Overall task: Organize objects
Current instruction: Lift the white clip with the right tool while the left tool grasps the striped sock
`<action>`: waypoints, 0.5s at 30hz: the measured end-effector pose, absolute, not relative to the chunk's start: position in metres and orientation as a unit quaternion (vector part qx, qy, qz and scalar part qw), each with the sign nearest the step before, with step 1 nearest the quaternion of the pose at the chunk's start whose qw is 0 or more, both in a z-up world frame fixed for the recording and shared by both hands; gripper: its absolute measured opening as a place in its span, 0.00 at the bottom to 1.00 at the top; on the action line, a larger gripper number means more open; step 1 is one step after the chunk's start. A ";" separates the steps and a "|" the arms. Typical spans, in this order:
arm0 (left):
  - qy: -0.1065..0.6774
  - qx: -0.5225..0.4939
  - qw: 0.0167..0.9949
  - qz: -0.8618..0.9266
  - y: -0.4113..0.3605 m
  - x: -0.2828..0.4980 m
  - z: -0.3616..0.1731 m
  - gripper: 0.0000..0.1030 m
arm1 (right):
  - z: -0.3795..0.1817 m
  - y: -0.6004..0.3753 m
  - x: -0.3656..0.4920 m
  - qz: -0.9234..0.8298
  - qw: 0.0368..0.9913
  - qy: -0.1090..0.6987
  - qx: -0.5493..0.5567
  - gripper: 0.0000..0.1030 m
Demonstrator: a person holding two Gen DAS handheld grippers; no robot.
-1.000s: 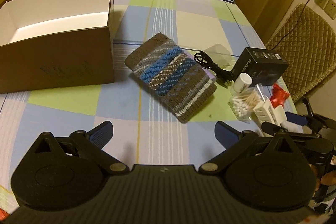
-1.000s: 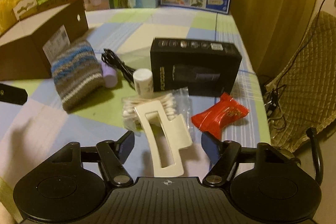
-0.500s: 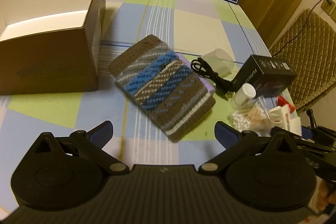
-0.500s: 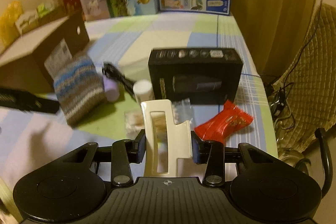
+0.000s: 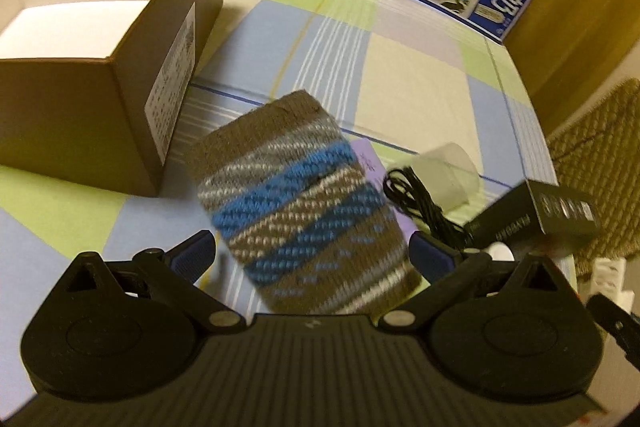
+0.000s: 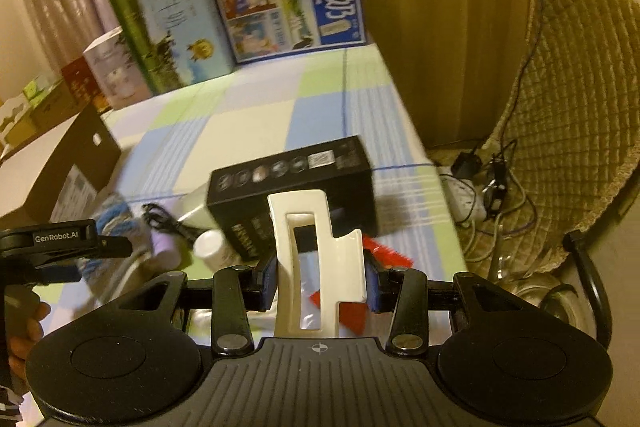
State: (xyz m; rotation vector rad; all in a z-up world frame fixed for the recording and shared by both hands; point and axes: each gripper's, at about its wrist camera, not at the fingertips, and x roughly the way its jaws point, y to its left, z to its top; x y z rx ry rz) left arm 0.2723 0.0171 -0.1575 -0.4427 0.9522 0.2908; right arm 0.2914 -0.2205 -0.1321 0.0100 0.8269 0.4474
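My right gripper (image 6: pixel 320 285) is shut on a cream hair claw clip (image 6: pixel 316 259) and holds it lifted above the table. Under it lie a red snack packet (image 6: pixel 352 311), a small white bottle (image 6: pixel 212 245) and a black product box (image 6: pixel 296 187). My left gripper (image 5: pixel 312 253) is open, its blue pads either side of a brown, blue and white knitted pouch (image 5: pixel 304 215) lying on the checked tablecloth; the pads do not touch it. A black cable (image 5: pixel 420 203) and the black box (image 5: pixel 552 215) lie to the pouch's right.
A big open brown cardboard box (image 5: pixel 112 95) with a white inside stands at the left. Milk cartons (image 6: pixel 288 3) line the table's far edge. A quilted chair (image 6: pixel 568 99) and floor cables stand beyond the right edge. A translucent cap (image 5: pixel 448 167) lies behind the cable.
The right gripper closed on the hair clip and raised it off the table. The left gripper moved in and down toward the knitted pouch, which now lies between its fingers.
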 end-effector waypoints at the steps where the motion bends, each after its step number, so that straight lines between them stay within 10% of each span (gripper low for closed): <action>1: 0.453 -0.212 0.855 0.141 0.017 0.275 -0.159 0.99 | -0.133 -0.222 0.294 0.211 0.893 0.398 0.007 0.38; 8: 0.456 -0.191 0.856 0.153 0.013 0.282 -0.168 0.88 | -0.139 -0.239 0.307 0.187 0.894 0.407 0.027 0.38; 15: 0.457 -0.189 0.859 0.131 0.011 0.265 -0.168 0.32 | -0.140 -0.251 0.308 0.179 0.893 0.411 0.038 0.38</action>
